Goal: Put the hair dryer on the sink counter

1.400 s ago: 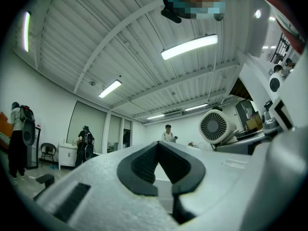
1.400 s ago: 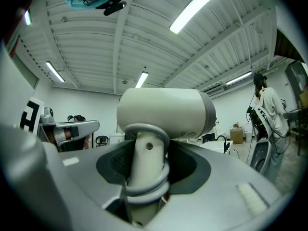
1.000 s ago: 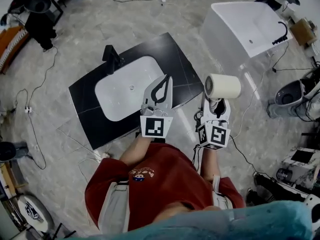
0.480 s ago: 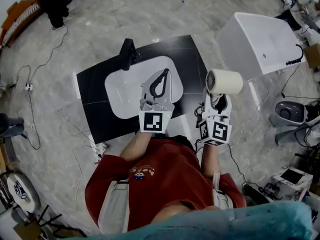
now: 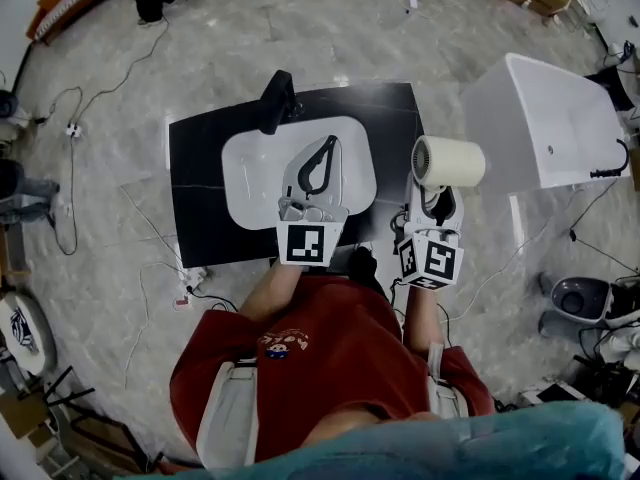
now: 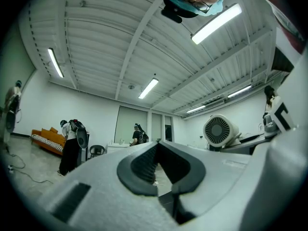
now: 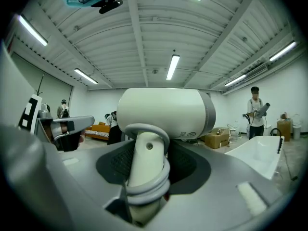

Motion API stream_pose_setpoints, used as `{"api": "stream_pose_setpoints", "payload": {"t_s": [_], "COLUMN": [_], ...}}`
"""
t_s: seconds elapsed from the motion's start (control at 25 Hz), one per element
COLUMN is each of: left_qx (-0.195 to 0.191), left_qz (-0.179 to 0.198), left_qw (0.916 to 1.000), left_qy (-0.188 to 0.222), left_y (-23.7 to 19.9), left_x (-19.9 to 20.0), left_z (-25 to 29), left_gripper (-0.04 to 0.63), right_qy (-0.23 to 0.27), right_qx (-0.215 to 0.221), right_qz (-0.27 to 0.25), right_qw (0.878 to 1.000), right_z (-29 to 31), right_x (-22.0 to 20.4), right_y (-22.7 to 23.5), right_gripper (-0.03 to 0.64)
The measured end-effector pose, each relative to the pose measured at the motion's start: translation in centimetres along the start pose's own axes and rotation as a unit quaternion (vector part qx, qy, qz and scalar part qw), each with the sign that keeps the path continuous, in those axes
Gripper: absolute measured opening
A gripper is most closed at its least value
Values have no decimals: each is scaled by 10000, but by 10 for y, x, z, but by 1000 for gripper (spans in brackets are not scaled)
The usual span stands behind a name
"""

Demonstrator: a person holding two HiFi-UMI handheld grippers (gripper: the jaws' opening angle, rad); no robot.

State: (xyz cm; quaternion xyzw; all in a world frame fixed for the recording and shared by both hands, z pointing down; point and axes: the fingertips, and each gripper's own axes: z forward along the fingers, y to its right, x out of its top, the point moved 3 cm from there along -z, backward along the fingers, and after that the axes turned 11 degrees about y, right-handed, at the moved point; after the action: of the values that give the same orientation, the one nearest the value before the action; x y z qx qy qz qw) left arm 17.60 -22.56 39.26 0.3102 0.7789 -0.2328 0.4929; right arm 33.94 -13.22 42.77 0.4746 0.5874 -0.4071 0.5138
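From this remote station I see the grey marbled floor (image 5: 230, 28) carrying a black sink counter (image 5: 195, 198), which bears a white inset basin (image 5: 250, 178) and a black faucet (image 5: 277, 100), with a white bathtub (image 5: 560, 118) standing near it.

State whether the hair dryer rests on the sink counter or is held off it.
Held off it: the right tool grips its handle, and the hair dryer sits beyond the right edge of the sink counter.

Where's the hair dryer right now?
In the head view the hair dryer is at the right, its handle gripped in the right tool, raised beside the right edge of the sink counter.
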Motion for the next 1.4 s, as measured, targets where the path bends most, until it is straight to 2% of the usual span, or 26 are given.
{"api": "stream_pose_setpoints", "payload": {"t_s": [0.44, 0.72, 0.88, 1.4], "left_qx": [843, 934, 1064, 1152], "left_qz": [590, 826, 858, 939], "left_qw": [9947, 9922, 9906, 9889], "left_qy": [11, 64, 98, 83], "left_y": [8, 18, 22, 26], "left_x": [3, 3, 3, 4], "left_z": [21, 29, 31, 26], "left_gripper": [-5, -5, -5, -5], "right_qy": [-111, -248, -382, -1060], "right_qx": [929, 1151, 1166, 1276], "right_qz": [143, 136, 207, 13], "right_qw": [9955, 9930, 9922, 9861], "right_z": [44, 59, 66, 76], "right_x": [-8, -22, -39, -97], "right_y": [33, 46, 50, 46], "right_gripper": [193, 193, 193, 193]}}
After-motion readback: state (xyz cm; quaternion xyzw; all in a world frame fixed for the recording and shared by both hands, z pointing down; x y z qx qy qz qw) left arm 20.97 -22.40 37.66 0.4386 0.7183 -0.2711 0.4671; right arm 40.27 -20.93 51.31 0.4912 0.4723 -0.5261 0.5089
